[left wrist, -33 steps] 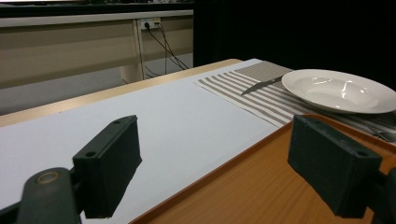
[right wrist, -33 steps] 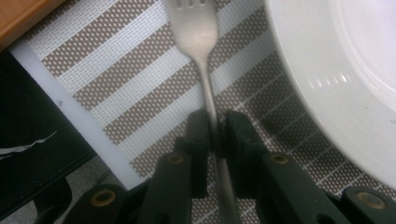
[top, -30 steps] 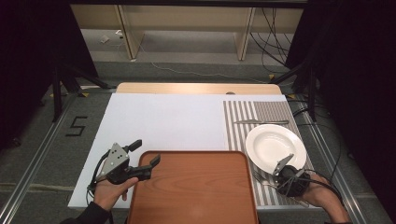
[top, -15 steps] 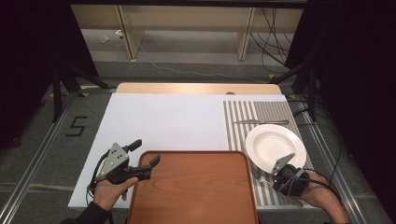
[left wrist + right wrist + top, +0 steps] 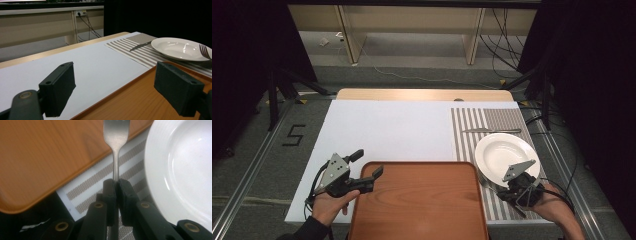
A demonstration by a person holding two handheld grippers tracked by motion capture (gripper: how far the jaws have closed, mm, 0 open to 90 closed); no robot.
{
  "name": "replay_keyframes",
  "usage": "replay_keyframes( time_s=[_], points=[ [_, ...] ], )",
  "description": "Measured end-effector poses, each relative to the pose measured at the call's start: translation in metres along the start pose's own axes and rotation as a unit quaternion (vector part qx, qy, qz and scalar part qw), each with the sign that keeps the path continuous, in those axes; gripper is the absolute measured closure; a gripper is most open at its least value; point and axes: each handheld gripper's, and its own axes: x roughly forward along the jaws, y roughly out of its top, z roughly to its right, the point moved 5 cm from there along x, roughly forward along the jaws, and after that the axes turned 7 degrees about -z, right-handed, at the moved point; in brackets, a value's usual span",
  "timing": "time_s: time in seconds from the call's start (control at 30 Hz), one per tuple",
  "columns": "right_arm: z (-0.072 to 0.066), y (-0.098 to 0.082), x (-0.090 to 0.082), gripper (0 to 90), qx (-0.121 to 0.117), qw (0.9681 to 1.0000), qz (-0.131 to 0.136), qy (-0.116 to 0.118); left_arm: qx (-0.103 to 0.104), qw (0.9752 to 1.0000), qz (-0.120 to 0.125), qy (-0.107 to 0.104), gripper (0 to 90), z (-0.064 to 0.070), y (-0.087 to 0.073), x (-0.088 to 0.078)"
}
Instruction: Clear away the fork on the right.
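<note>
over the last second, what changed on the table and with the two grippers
Hardly anything visibly changed. The right gripper is clamped on the handle of the silver metal fork, between the brown wooden tray and the white round plate, much as before. The left gripper stays open at the tray's left edge. The table knife has not moved.

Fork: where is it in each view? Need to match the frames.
High view: fork lower right, between tray and plate, at the right gripper.
Left gripper view: tines at the far right edge, over the plate rim.
Right gripper view: centre, handle clamped in the jaws, tines up.
Shared landmark: the white plate.
</note>
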Motion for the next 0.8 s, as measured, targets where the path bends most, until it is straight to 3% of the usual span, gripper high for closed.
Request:
replay_keyframes(
  time_s=[0.2,0.4,0.8],
  points=[
    [-0.005,0.009,-0.007,84.9,0.013,0.9995,0.027,0.008,0.000,1.0000,0.000,0.000,16.5,0.000,0.000,0.000],
    [-0.010,0.019,-0.008,84.9,-0.001,0.9985,0.055,0.003,0.000,1.0000,0.000,0.000,16.4,0.000,0.000,0.000],
    [-0.022,0.035,-0.012,84.9,0.006,0.9953,0.095,0.018,0.001,1.0000,0.001,0.001,16.3,0.000,0.000,0.000]
  ],
)
